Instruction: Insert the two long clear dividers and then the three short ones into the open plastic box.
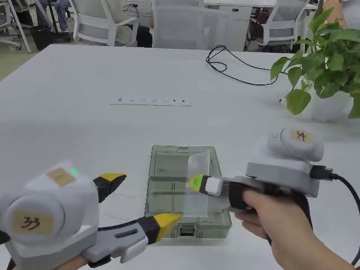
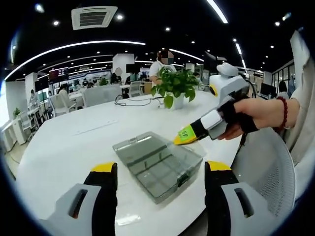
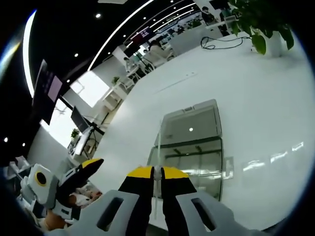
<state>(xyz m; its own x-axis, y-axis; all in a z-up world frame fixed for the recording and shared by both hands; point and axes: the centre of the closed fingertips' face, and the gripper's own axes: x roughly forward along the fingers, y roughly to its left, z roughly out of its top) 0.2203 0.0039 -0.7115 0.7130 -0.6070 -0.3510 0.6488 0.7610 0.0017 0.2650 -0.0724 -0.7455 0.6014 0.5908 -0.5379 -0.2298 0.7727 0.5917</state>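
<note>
A smoky clear plastic box lies flat on the white table near its front edge, latch side toward me. My right gripper is over the box's right half, shut on a clear divider that hangs edge-down above it. In the right gripper view the divider shows as a thin upright sheet pinched between the yellow-tipped jaws, with the box just beyond. My left gripper stands open with nothing in it, left of the box's front corner. From the left gripper view the box lies ahead and the right gripper reaches in over it.
A white power strip lies mid-table behind the box. At the back right a black cable loops and a potted plant stands. Chairs line the far edge. Bare table stretches left of the box.
</note>
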